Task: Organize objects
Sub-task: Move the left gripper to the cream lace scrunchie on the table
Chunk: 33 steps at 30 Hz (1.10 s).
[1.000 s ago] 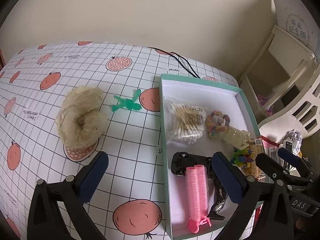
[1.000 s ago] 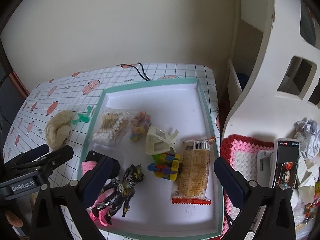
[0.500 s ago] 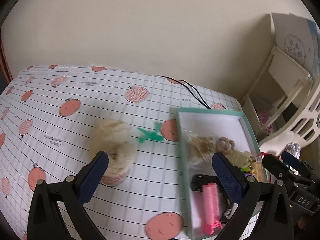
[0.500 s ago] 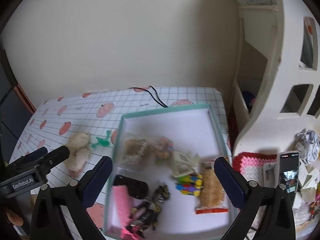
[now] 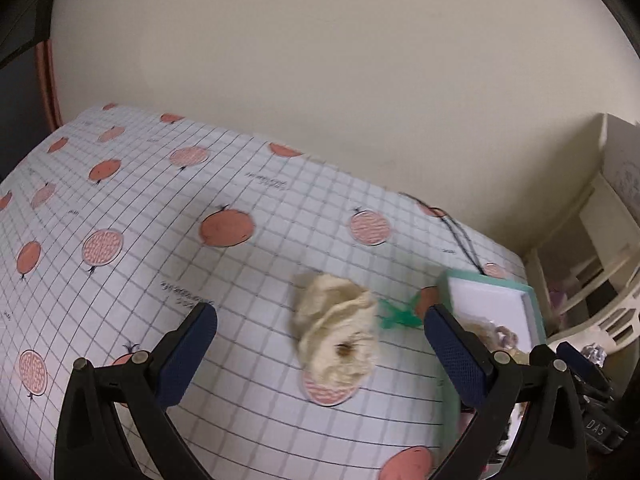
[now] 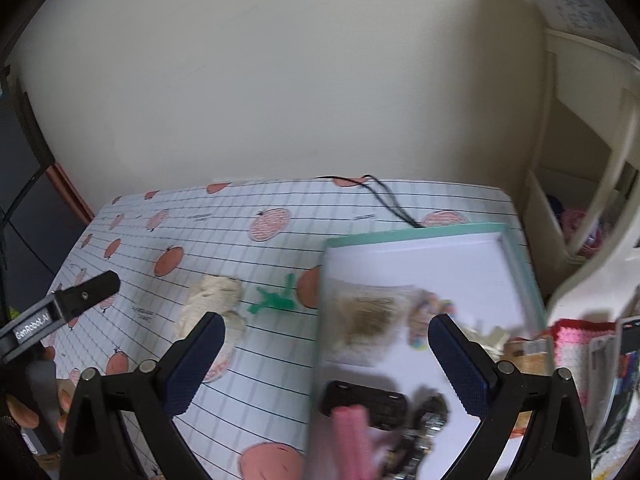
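Left wrist view: a mint-rimmed tray [image 5: 486, 280] is seen at the right edge of a table [image 5: 160, 220] covered in a grid cloth printed with orange fruit. Only its far corner is shown; a blurred bag of cotton swabs [image 5: 478, 326] and a pale, multicoloured blur beside it are made out inside, the rest being hidden behind the right finger. A cream mesh hair donut [image 5: 338, 332] is seen lying on the cloth outside the tray, with a green plastic clip [image 5: 398, 314] between it and the tray's near wall. The left gripper [image 5: 320, 354] is held above the table with its blue-padded fingers spread wide, nothing being gripped or touched; the donut is framed in the gap between them.

Right wrist view: the tray [image 6: 416, 234] is shown more fully, though motion blur is heavy. The swab bag [image 6: 366, 316], a pastel bead ring [image 6: 430, 316], a black toy car [image 6: 364, 402], a pink hair roller [image 6: 354, 440], a dark figurine [image 6: 424, 428] and a snack packet [image 6: 528, 354] are contained in it. The hair donut [image 6: 212, 300] and green clip [image 6: 274, 300] are seen on the cloth to its left. The right gripper [image 6: 326, 364] is held over the tray's left wall, fingers wide apart and empty. The left gripper's black body [image 6: 60, 312] is seen at the far left, with fingertips of a person's hand [image 6: 64, 408] visible below it.
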Tool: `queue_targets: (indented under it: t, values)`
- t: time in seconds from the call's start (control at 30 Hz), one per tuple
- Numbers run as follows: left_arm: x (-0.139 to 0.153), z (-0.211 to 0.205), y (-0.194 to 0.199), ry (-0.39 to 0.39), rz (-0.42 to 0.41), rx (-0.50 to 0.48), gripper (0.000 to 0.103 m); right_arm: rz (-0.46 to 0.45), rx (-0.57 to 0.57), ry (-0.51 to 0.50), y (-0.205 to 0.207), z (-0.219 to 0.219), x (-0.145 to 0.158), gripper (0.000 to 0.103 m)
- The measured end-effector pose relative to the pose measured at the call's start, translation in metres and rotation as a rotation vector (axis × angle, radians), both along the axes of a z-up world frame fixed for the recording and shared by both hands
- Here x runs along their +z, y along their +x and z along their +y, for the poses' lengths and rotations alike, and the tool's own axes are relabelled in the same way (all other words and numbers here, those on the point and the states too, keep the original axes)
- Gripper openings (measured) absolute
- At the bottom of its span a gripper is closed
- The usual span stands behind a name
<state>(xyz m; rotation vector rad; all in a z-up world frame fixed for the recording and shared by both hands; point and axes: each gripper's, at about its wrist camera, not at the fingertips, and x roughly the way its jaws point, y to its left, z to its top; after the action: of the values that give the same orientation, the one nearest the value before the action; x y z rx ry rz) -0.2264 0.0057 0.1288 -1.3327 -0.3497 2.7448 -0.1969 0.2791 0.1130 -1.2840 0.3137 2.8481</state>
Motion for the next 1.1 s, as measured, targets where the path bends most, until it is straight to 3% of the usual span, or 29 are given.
queue_targets:
  t: [0.27,0.4,0.83,1.1]
  values:
    - [-0.014,-0.025,-0.007,0.039,0.004,0.018,0.103,0.008,0.016,-0.011,-0.025,-0.033,-0.014,0.103]
    - [-0.022,-0.027,-0.01,0.021,0.025,0.015,0.103,-0.011,0.004,-0.026,-0.037,-0.038,-0.029,0.103]
    - [-0.067,-0.009,-0.02,-0.038,-0.013,-0.047,0.103,-0.045,-0.009,-0.037,-0.064,-0.047,-0.066,0.081]
    - [-0.085,0.006,-0.023,-0.115,-0.025,-0.096,0.102,-0.076,-0.011,-0.05,-0.078,-0.056,-0.08,0.07]
